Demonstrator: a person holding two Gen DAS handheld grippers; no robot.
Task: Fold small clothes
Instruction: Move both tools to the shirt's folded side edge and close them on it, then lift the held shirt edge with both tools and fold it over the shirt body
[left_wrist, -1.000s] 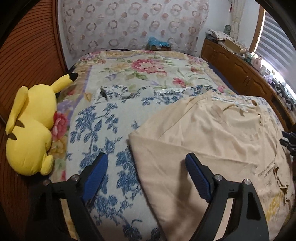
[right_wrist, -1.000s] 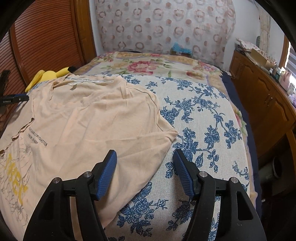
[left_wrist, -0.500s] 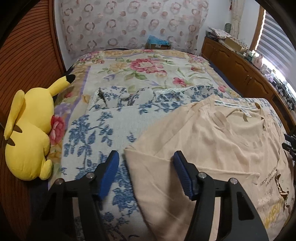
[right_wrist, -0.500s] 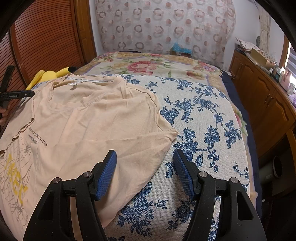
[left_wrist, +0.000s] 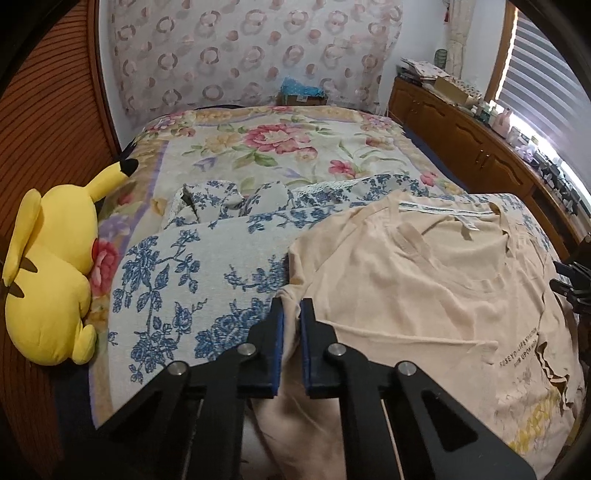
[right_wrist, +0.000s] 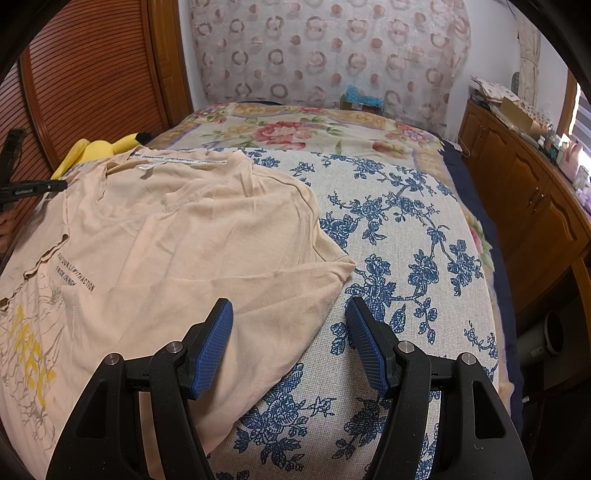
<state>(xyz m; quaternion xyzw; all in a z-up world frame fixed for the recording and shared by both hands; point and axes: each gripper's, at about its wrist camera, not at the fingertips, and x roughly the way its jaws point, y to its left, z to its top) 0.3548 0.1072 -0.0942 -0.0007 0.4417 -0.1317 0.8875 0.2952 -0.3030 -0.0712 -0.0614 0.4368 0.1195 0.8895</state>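
L claw (left_wrist: 291, 314): clamped on shirt (left_wrist: 424, 295) sleeve edge, cloth bunched betw. pads.
R claw (right_wrist: 290, 325): jaws apart, nothing gripped; other sleeve edge lay under/betw. them.
Shirt: beige, flat on blue-floral cloth (right_wrist: 399, 258), spread ahead & right of L claw, ahead & left of R claw.
Plush (left_wrist: 48, 273): yellow, well left of L claw, clear of shirt.

The left gripper (left_wrist: 291, 314) is angling downward with its blue pads (left_wrist: 279, 347) pinching together on a fold of the beige shirt (left_wrist: 406, 295). The right gripper (right_wrist: 290, 321) is also tilting downward, its jaws standing well apart over the shirt's edge, with nothing pressing between its pads (right_wrist: 212, 347).
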